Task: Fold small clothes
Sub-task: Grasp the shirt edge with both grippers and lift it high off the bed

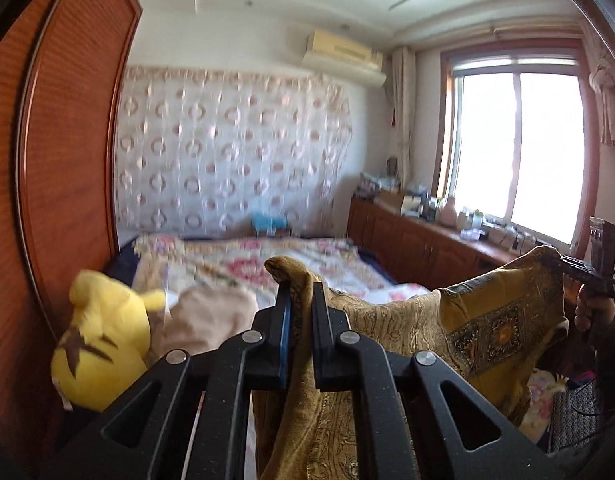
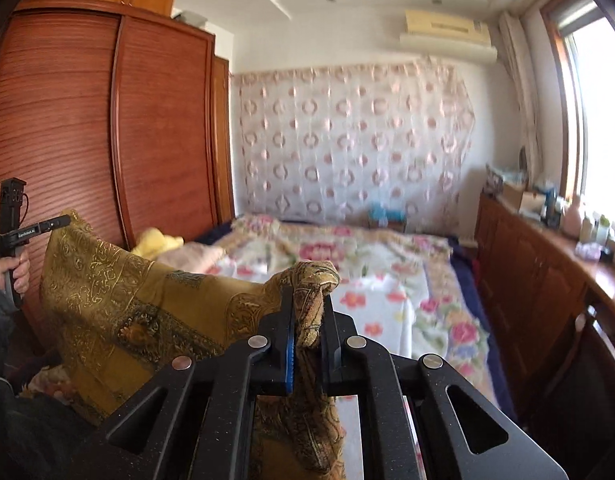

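A mustard-gold cloth [image 1: 487, 320] with paisley borders and dark square patterns hangs in the air above the bed, stretched between both grippers. My left gripper [image 1: 300, 289] is shut on one bunched corner, and the fabric drapes down between its fingers. At the right edge of that view, my right gripper [image 1: 575, 269] pinches the other top corner, with a hand on its handle. In the right wrist view, my right gripper [image 2: 307, 298] is shut on a bunched corner of the cloth [image 2: 119, 304]. My left gripper [image 2: 61, 221] holds the far corner at the left.
Below lies a bed with a floral cover [image 2: 387, 288]. A yellow plush toy [image 1: 103, 344] and a beige folded cloth [image 1: 211, 320] lie by the wooden wardrobe [image 2: 107, 120]. A low wooden cabinet [image 2: 547, 288] with clutter on top runs under the window.
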Available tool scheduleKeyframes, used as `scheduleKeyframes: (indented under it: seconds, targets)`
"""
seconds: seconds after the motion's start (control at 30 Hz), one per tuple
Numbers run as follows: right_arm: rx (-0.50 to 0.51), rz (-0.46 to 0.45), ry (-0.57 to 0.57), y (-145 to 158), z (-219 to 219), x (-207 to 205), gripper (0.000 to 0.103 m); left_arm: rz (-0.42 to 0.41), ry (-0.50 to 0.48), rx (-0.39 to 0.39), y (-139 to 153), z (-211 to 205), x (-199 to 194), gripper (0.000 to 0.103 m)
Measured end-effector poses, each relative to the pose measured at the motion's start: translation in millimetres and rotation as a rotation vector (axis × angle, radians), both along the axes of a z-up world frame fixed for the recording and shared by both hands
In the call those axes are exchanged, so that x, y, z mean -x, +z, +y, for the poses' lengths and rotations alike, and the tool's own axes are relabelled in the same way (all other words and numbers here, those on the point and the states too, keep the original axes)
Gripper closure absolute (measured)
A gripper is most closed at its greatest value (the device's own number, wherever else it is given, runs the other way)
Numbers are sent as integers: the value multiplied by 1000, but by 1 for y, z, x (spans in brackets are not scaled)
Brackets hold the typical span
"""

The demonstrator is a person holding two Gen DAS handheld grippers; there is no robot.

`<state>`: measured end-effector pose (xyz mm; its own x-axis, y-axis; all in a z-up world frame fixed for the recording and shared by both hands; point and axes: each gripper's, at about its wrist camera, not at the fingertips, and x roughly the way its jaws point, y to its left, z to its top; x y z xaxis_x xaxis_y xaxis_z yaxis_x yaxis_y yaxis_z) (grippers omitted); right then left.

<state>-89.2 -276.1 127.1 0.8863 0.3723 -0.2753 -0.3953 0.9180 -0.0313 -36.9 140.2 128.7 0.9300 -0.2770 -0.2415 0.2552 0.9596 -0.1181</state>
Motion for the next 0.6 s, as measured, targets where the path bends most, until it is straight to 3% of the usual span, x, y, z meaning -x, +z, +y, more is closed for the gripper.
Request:
scheduleKeyframes:
  seconds: [0.3, 0.47, 0.6]
  targets:
    - [57, -196, 7, 115, 1, 44, 95, -200, 67, -22, 86, 31, 29, 94]
    - [72, -309, 22, 157, 7, 71, 95, -278, 124, -27, 117, 48, 36, 94]
    - [110, -361, 10, 183, 15, 68, 95, -299, 167, -44, 135, 55, 13, 94]
